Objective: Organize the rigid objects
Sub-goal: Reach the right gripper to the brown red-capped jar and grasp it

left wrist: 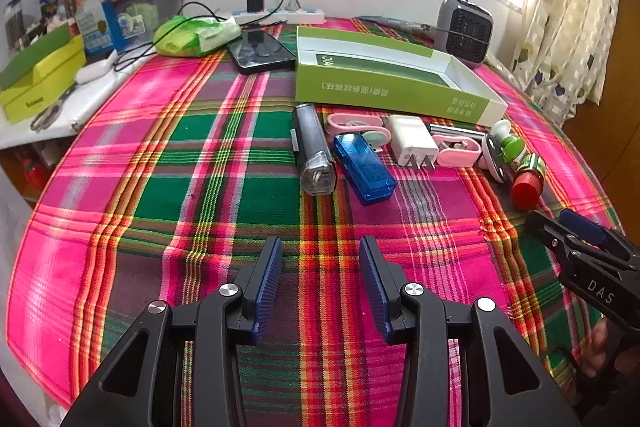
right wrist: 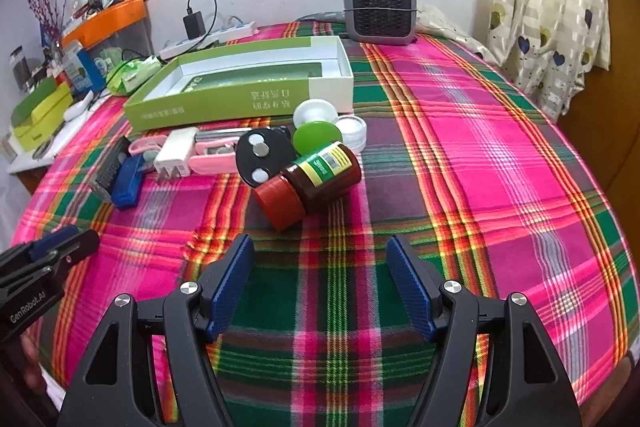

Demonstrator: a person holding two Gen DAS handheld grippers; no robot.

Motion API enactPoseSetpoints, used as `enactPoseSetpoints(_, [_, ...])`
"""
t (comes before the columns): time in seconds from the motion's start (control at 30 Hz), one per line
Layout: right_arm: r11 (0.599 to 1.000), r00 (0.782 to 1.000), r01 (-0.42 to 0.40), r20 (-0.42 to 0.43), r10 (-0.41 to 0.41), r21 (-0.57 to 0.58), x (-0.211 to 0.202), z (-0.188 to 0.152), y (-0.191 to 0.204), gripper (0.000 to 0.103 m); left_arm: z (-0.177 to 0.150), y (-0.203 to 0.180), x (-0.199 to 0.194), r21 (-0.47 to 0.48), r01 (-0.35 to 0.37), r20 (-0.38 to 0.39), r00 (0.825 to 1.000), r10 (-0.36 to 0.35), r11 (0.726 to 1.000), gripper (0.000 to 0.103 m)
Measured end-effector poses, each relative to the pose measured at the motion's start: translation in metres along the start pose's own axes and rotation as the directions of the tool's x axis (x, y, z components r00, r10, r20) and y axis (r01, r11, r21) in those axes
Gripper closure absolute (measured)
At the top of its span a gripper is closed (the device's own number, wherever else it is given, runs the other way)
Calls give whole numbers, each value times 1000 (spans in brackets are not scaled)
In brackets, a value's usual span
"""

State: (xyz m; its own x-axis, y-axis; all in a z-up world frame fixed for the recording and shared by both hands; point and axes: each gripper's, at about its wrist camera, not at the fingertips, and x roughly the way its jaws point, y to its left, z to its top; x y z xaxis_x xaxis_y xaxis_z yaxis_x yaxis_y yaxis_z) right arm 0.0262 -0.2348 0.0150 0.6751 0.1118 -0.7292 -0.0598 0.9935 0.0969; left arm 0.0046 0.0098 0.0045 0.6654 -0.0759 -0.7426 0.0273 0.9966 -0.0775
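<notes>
Just in front of the green box [right wrist: 240, 83], a row of small rigid items lies on the plaid tabletop [right wrist: 480, 167]: grey flashlight [left wrist: 312, 151], blue USB stick [left wrist: 364, 169], white charger [left wrist: 414, 141], pink case [left wrist: 458, 149], brown jar [right wrist: 316, 175] with red cap, on its side. Box tray looks empty. Left hand-held gripper [left wrist: 320, 283] and right hand-held gripper [right wrist: 320, 283] both hover nearer the camera than the box, jaws apart, holding nothing. Risk: the jar is round and lying down, likely to roll if nudged or pinched off-centre; crowded neighbours may get knocked. Readable: "DAS" and "GenRobot.AI" on the gripper bodies; box print is upside-down Chinese, unreadable.
</notes>
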Motion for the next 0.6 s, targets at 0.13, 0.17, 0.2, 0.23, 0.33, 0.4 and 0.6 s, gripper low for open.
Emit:
enactPoseSetpoints(0.13, [999, 999, -30, 16, 30, 16, -1, 8, 3, 34, 5, 8, -1, -27, 30, -6, 1000, -30, 999, 64])
enactPoseSetpoints(0.17, [999, 999, -35, 16, 34, 19, 0, 10, 4, 34, 7, 11, -1, -38, 47, -7, 999, -47, 998, 64])
enactPoseSetpoints(0.2, [999, 999, -40, 17, 40, 24, 1, 13, 4, 34, 9, 12, -2, -43, 59, -2, 998, -59, 997, 64])
enactPoseSetpoints(0.23, [999, 999, -44, 20, 44, 25, 1, 16, 5, 34, 10, 13, -2, -43, 63, 3, 998, -63, 997, 64])
enactPoseSetpoints(0.33, [998, 999, -44, 20, 43, 43, 5, 25, 7, 34, 16, 14, -3, -45, 79, 10, 997, -79, 996, 64])
enactPoseSetpoints(0.4, [998, 999, -35, 14, 35, 56, 9, 29, 6, 34, 22, 15, -2, -52, 93, 9, 996, -92, 994, 64])
enactPoseSetpoints(0.6, [998, 1000, -5, -9, 6, 63, 20, 35, 5, 34, 39, 12, 5, -41, 94, 21, 995, -94, 995, 64])
